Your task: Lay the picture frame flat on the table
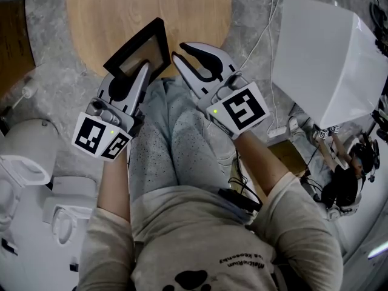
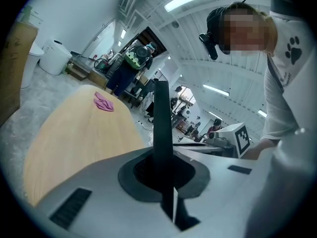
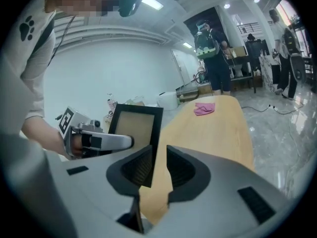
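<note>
Left tongs (image 1: pixel 143 71) clenched on the picture frame (image 1: pixel 145 48). In the left gripper view the frame (image 2: pixel 161 113) shows edge-on as a dark bar rising straight out of the shut jaws of the left tongs (image 2: pixel 161 167). Right tongs (image 1: pixel 182 52) released, jaws apart and nothing pressed. In the right gripper view the frame's right edge (image 3: pixel 151 143) runs down through the gap of the right tongs (image 3: pixel 158 157), but the pads don't touch it.

Where the frame is: centre-upper part of the head view, held in the air at the near rim of the oval wooden desk (image 1: pixel 121 11). It is not flat yet.

Key relation: the frame sits just left of the right tongs in the head view, and the desk lies beyond it toward the top of the picture. Its long axis stands roughly upright, leaning a bit. The left hand already carries it and the right is just beside. My read is that the top edge has to tip forward onto the wood.

Frame looks: thin black rectangular border round a plain tan panel (image 3: pixel 132 125), portrait way up, no picture visible. One jaw of the left tongs crosses the lower part of that panel from the left in the right gripper view.

A pink thing (image 3: pixel 204 108) lies at the desk's far end, well apart.
</note>
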Available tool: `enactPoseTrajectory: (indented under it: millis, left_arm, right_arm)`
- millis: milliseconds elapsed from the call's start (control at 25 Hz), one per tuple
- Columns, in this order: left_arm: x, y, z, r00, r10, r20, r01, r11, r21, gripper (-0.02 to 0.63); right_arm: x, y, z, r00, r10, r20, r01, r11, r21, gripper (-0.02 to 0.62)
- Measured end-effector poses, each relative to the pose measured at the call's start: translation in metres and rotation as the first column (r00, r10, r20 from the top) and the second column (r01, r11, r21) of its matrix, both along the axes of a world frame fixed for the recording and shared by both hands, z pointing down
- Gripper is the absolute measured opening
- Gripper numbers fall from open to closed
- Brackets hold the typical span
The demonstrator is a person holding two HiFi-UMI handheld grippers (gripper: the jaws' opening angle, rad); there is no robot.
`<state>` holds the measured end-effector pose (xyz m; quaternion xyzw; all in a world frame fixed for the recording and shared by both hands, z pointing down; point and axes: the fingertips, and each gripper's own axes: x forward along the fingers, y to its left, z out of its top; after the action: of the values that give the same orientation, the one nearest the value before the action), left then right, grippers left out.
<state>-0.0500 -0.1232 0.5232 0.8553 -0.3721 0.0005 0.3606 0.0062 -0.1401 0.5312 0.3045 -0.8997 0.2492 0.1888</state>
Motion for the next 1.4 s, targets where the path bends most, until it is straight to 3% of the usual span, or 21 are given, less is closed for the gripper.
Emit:
enactPoseTrajectory:
  millis: [40,360,680,880,1160,1240,1400]
  left_arm:
    - [0.001,0.001,0.003,1.0,0.006,0.002,-0.006,1.0,-0.005,0.017]
    - [0.001,0.002,0.017,0.999,0.039,-0.03,-0.04,0.999,-0.034,0.017]
    - [0.008,0.007,0.019,0.992,0.108,-0.071,-0.11,0.994,-0.029,0.018]
    - [0.006,0.01,0.02,0.984,0.154,-0.09,-0.156,0.988,-0.018,0.018]
    - [0.011,0.004,0.03,0.992,0.114,-0.045,-0.116,0.992,-0.04,0.029]
    - [0.012,0.004,0.034,0.994,0.108,-0.027,-0.11,0.993,-0.053,0.11]
    - [0.009,0.004,0.042,0.996,0.088,0.033,-0.086,0.994,-0.067,0.13]
  right_arm:
    - [0.0,0.002,0.004,1.0,-0.002,0.001,0.002,1.0,-0.021,0.095]
    - [-0.013,0.008,0.029,1.0,-0.019,0.022,0.022,0.994,-0.111,0.114]
    - [-0.012,0.013,0.036,0.996,-0.001,0.092,0.018,0.983,-0.181,0.097]
    - [-0.013,0.017,0.034,0.994,-0.012,0.108,0.031,0.983,-0.179,0.075]
    - [-0.009,0.011,0.045,0.996,0.06,0.065,-0.047,0.984,-0.173,0.069]
    - [-0.008,0.011,0.049,0.995,0.083,0.058,-0.072,0.98,-0.184,0.069]
    - [-0.003,0.013,0.058,0.987,0.15,0.066,-0.131,0.965,-0.228,0.069]
